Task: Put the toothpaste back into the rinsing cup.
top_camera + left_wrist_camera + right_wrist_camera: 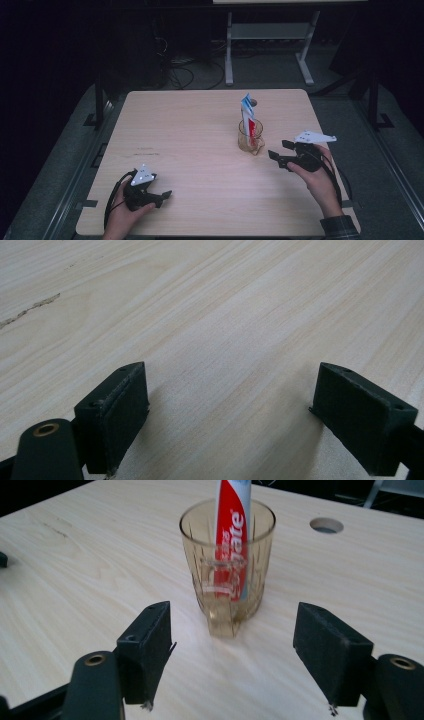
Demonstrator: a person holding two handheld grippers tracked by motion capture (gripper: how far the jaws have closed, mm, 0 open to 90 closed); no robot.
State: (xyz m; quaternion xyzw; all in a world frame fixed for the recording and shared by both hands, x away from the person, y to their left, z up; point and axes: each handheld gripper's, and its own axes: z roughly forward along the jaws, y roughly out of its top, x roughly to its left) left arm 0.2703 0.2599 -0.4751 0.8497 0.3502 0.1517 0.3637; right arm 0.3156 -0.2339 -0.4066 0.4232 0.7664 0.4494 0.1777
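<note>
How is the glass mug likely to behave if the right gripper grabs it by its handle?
The glass mug looks rigid, smooth and probably slippery. The toothpaste tube stands tall inside and leans on the rim, so it may shift or tip the load. The handle faces the open right gripper, but it is narrow, so the mug might swing.

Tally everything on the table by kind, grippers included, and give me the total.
Glass mugs: 1
Toothpaste tubes, standing in the mug: 1
Grippers, left gripper and right gripper, both with jaws apart and nothing between them: 2
Total: 4
</note>
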